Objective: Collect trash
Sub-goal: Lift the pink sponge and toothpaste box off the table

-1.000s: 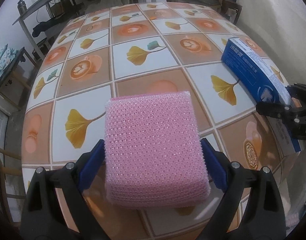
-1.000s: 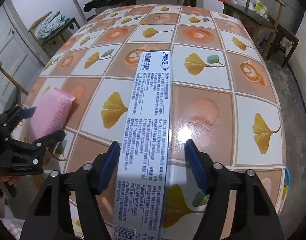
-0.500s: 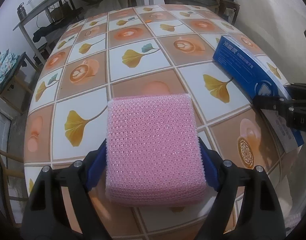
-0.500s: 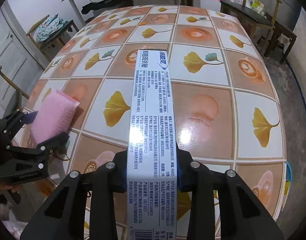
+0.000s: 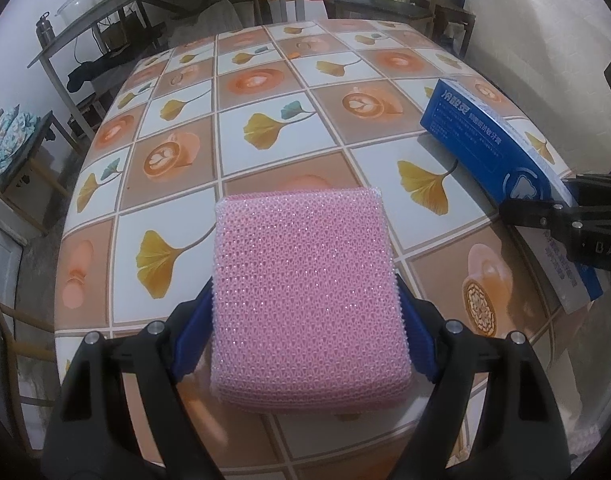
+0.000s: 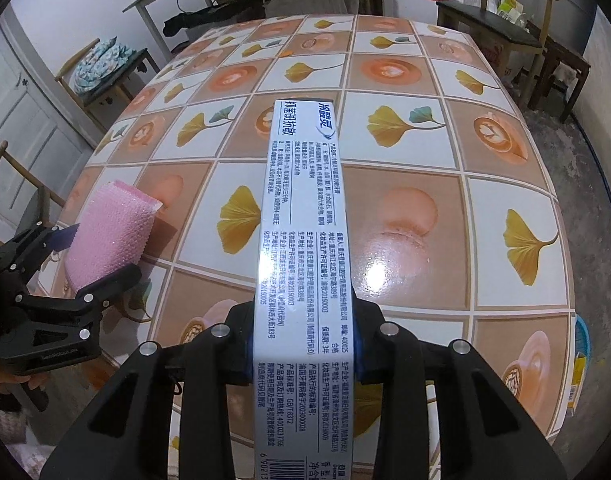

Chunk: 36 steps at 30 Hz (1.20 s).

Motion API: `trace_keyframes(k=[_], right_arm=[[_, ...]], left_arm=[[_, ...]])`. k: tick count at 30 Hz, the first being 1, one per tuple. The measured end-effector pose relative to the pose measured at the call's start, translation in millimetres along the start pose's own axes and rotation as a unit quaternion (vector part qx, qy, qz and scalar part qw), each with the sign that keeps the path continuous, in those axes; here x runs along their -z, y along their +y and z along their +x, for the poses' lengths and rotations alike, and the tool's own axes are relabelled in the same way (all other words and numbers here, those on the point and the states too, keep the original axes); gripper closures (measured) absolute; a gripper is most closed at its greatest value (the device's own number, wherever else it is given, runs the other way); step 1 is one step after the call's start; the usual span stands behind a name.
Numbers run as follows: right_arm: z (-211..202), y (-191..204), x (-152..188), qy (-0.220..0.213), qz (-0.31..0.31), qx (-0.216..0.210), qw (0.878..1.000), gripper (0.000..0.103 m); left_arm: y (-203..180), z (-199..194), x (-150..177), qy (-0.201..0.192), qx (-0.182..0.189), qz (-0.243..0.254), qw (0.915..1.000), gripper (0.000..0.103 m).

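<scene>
Sponge (image 5: 305,304): pink, mesh-covered, soft and light, prob. squashes under pressure; best taken across its two side edges, near the middle. Lying flat on tablecloth (image 5: 265,120) at near edge of table. Toothpaste box (image 6: 301,240): long thin card, light, stiff lengthwise but walls dent easily; smooth print, could slip; best pinched across narrow width, near the middle to avoid drooping.

L gripper (image 5: 305,340): wide apart, blue pads pressed on both sides of sponge, gripping it; closed in a little just now. R gripper (image 6: 303,344): jaws just drawn in, now clamped narrow on box's near part, far end pointing away over the table. Both pointing steeply down. Lifted off cloth or not: can't tell.
</scene>
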State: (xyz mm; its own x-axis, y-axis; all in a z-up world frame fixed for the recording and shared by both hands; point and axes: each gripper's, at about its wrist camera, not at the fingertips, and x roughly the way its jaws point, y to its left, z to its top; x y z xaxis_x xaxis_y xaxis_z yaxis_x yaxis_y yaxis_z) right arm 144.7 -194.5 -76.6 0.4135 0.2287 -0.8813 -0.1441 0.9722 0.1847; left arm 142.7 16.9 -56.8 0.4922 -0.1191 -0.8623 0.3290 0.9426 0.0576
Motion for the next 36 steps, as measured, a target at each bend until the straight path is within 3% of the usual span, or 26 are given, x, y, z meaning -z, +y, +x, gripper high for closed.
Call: trace_keyframes(k=[36], right_arm=[[-26.6, -2.7, 6.1, -0.036, 0.003, -0.006, 0.999, 0.07]], left_arm=[[-12.7, -29.1, -5.6, -0.042, -0.017, 0.022, 0.9988, 0.026]])
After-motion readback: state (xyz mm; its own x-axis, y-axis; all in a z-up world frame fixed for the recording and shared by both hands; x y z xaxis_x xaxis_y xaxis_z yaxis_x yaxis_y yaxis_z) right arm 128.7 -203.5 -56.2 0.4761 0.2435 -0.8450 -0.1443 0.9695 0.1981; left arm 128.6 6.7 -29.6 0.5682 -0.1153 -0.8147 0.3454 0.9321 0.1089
